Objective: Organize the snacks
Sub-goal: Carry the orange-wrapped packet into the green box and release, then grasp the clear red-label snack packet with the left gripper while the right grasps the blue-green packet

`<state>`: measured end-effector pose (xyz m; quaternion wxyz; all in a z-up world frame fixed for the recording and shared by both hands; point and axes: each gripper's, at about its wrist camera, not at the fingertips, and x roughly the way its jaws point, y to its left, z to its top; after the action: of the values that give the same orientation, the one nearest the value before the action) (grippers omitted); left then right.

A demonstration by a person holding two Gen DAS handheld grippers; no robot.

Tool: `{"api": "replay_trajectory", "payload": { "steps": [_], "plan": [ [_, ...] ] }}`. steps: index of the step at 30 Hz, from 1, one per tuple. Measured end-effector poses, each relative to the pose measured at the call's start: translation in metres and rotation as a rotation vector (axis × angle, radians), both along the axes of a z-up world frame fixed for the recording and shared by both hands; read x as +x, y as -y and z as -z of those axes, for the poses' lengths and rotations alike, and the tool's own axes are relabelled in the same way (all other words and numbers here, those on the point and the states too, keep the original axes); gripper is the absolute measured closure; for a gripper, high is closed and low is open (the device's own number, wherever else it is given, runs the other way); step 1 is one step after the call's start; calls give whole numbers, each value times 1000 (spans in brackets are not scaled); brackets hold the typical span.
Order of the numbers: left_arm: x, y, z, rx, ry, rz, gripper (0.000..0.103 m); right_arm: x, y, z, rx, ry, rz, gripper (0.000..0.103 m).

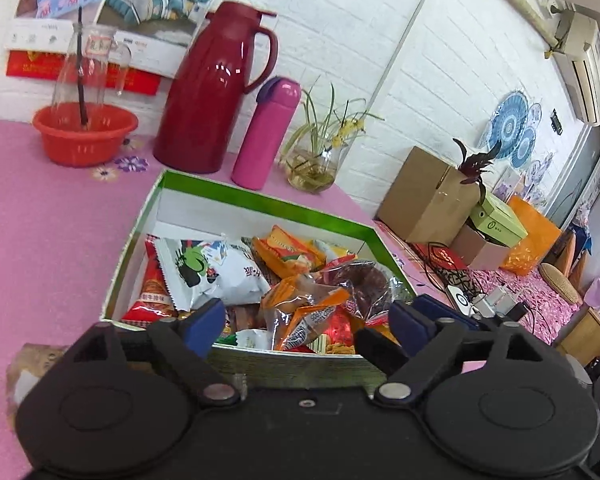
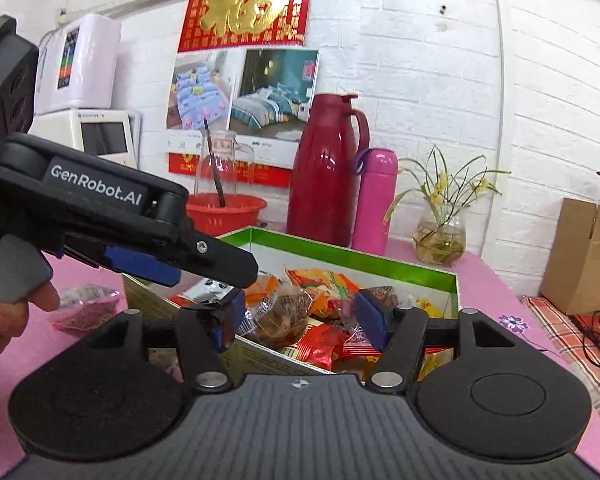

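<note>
Snacks (image 1: 300, 280) fill the box (image 1: 268, 204) — both grippers, left (image 1: 306, 316) marked "GenRobot.AI", right (image 2: 300, 316), gape empty.

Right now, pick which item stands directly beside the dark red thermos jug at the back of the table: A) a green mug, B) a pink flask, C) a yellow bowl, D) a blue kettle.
B: the pink flask stands upright right beside the dark red thermos jug, behind the snack box.
</note>
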<state>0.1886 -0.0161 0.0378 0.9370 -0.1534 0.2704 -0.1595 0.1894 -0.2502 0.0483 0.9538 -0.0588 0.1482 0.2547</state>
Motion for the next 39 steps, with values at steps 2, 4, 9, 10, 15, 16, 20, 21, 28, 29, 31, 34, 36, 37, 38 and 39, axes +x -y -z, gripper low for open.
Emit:
{"api": "replay_trajectory", "payload": {
  "steps": [2,4,9,10,15,16,20,21,28,29,31,34,36,37,38,39],
  "plan": [
    [-14,1,-5,10,18,-5,4,-11,7,-5,15,14,3,0],
    [-29,3,-7,20,22,2,4,-24,17,-9,27,21,8,0],
    [-61,2,6,19,-15,29,3,-45,36,-3,32,-57,-4,0],
    [-67,0,11,17,-27,28,3,-49,38,2,22,-80,-13,0],
    [-87,-6,38,41,-107,8,3,-55,28,33,-107,-199,-19,0],
    [-91,-8,43,41,-121,2,3,-52,24,38,-128,-222,-14,0],
    [-100,-15,48,36,-140,-20,3,-37,13,46,-144,-263,-14,0],
    [-102,-17,48,40,-135,-28,3,-33,10,46,-140,-263,-16,0],
    [-94,-20,44,77,-95,-44,4,-21,8,52,-112,-342,-13,44],
    [-89,-18,44,87,-90,-48,4,-24,9,51,-107,-344,-35,45],
    [-75,-15,44,108,-85,-61,4,-32,6,50,-113,-339,-67,45],
    [-52,-9,45,138,-75,-81,5,-42,4,49,-120,-328,-85,45],
    [-37,-5,47,155,-75,-86,7,-44,5,48,-110,-334,-91,45],
    [-30,-3,48,169,-78,-88,11,-45,6,48,-108,-337,-92,45],
    [-24,-1,50,184,-81,-89,19,-44,6,48,-108,-337,-92,45],
    [-16,-1,53,203,-90,-89,25,-44,6,48,-109,-336,-92,45]
  ]
}}
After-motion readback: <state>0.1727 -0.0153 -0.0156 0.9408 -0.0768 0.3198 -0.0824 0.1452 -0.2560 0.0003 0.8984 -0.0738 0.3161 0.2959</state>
